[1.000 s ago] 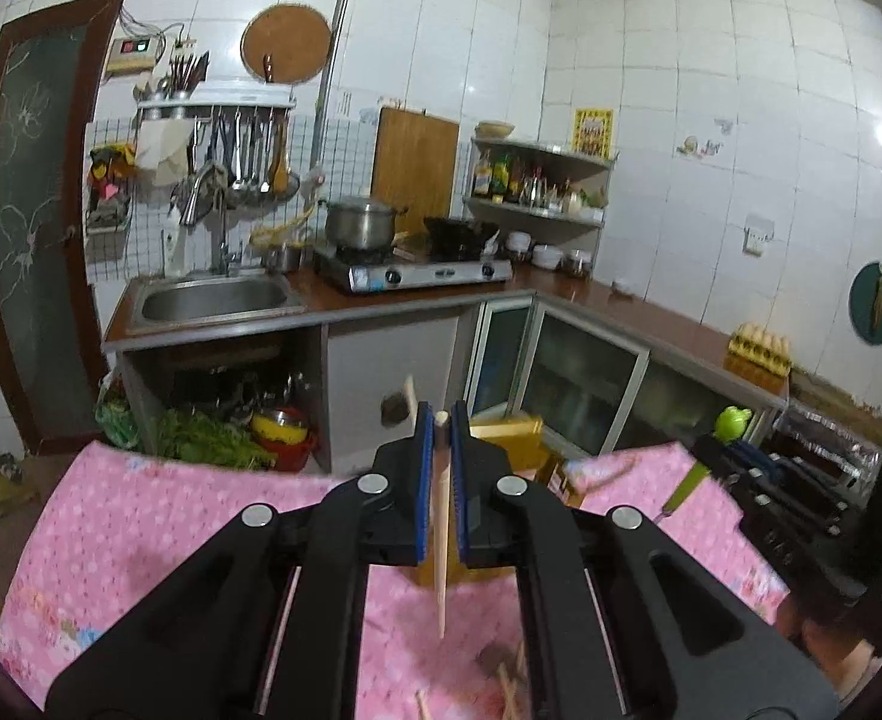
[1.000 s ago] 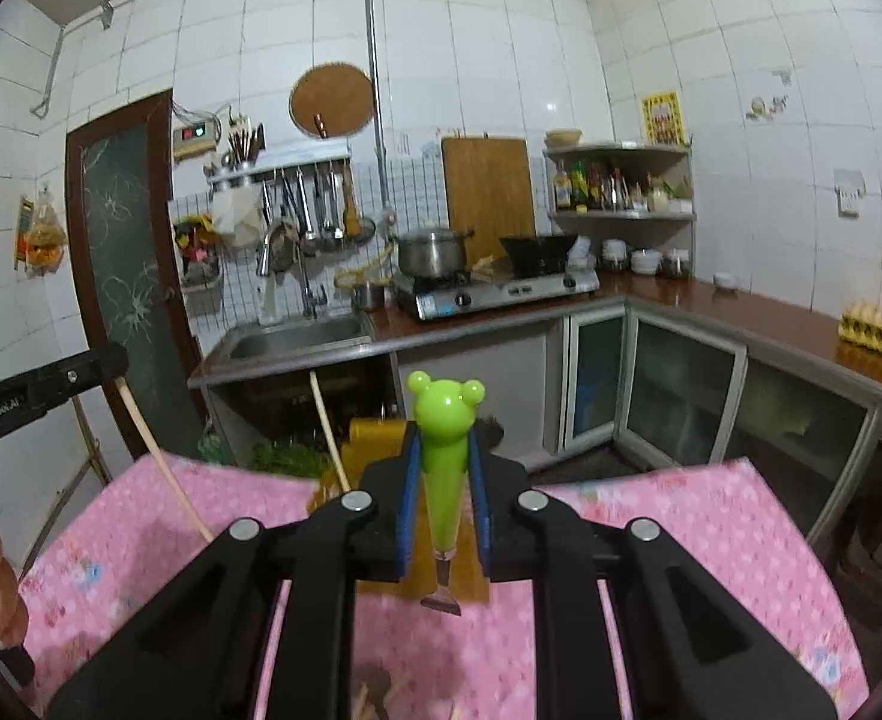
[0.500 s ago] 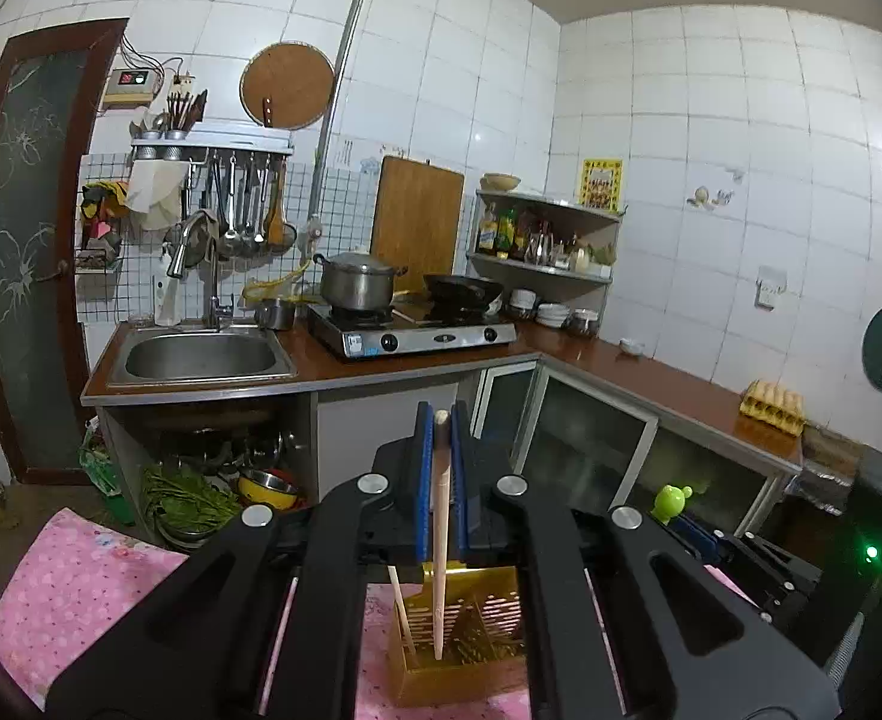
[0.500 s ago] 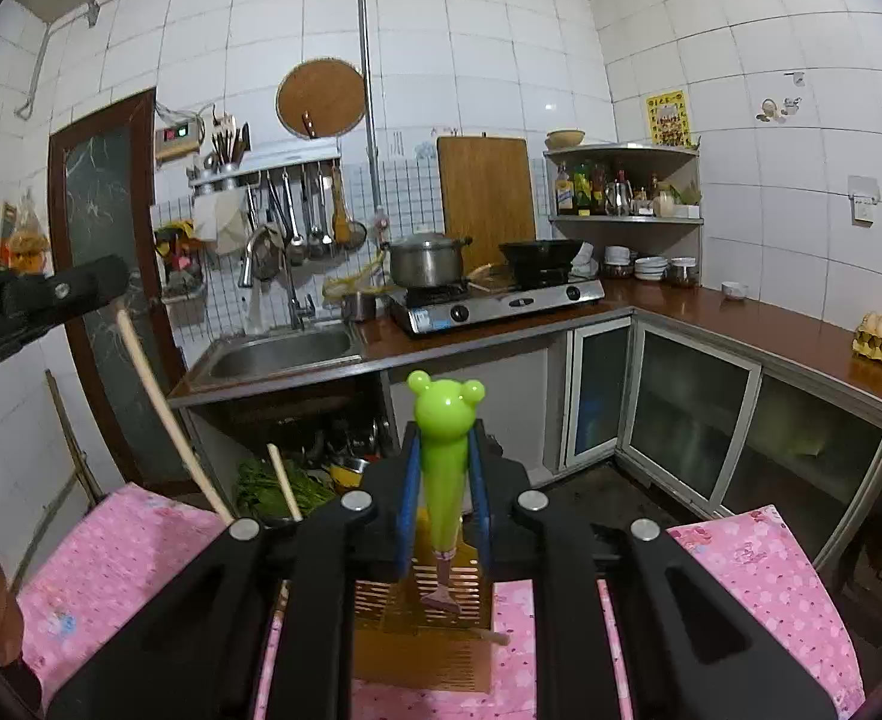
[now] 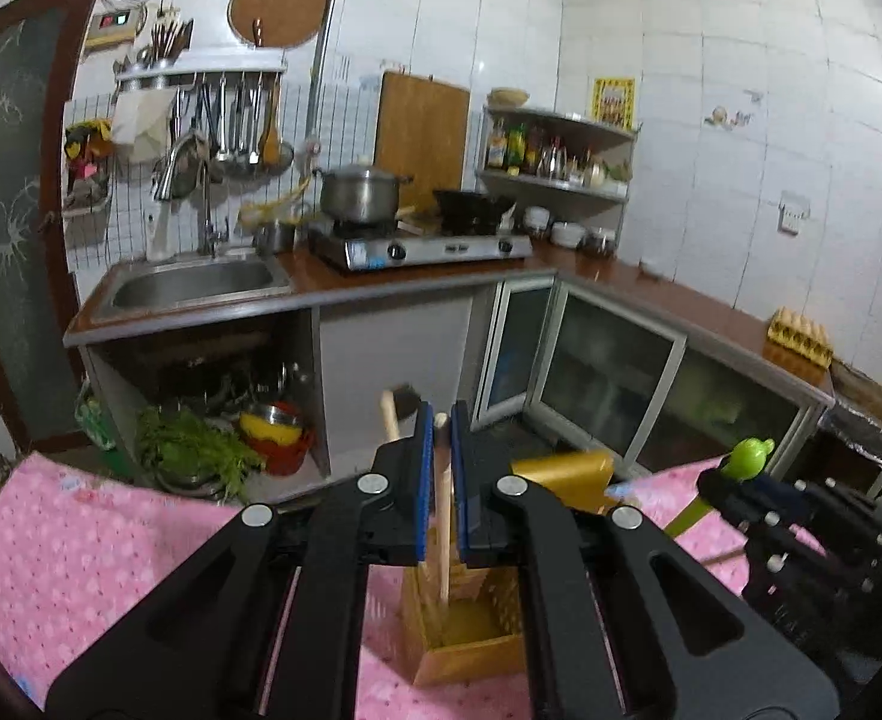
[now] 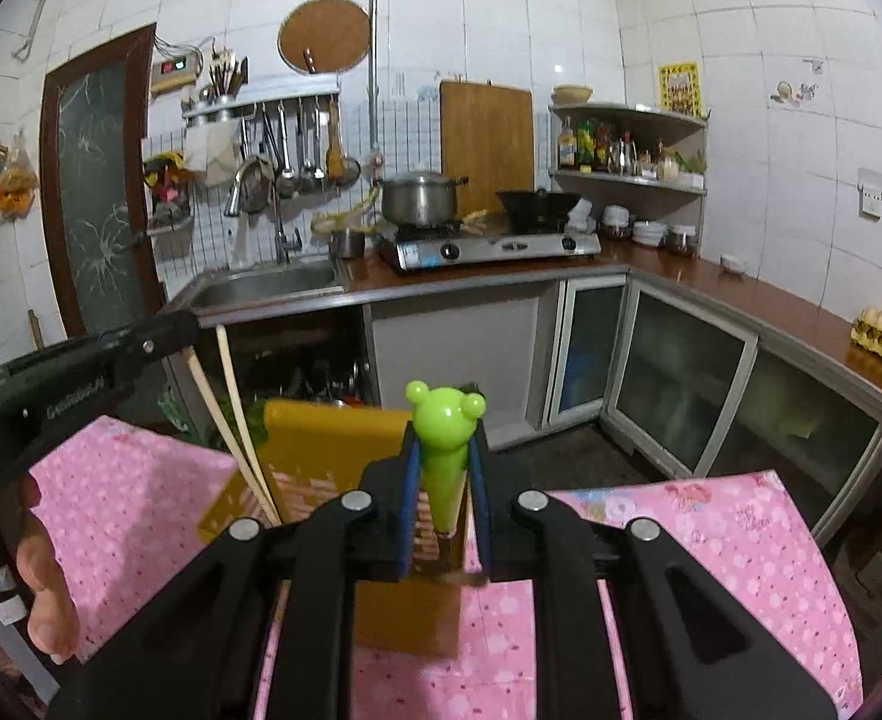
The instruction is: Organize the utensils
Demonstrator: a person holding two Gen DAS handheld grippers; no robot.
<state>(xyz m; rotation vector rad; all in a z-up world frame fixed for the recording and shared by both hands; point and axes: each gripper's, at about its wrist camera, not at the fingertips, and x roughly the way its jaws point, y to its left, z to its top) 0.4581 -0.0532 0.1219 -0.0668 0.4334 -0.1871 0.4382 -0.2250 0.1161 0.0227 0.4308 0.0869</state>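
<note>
Black hand-held gripper (image 5: 439, 468), blue pads (image 5: 422, 480), silver screws (image 5: 372, 483)

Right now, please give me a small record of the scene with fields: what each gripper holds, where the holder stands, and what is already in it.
left gripper: shut on a wooden chopstick, its lower end inside the holder
right gripper: shut on a green frog-handled utensil, above the holder
holder: yellow slotted box, upright on the pink tablecloth
already in holder: another chopstick
</note>
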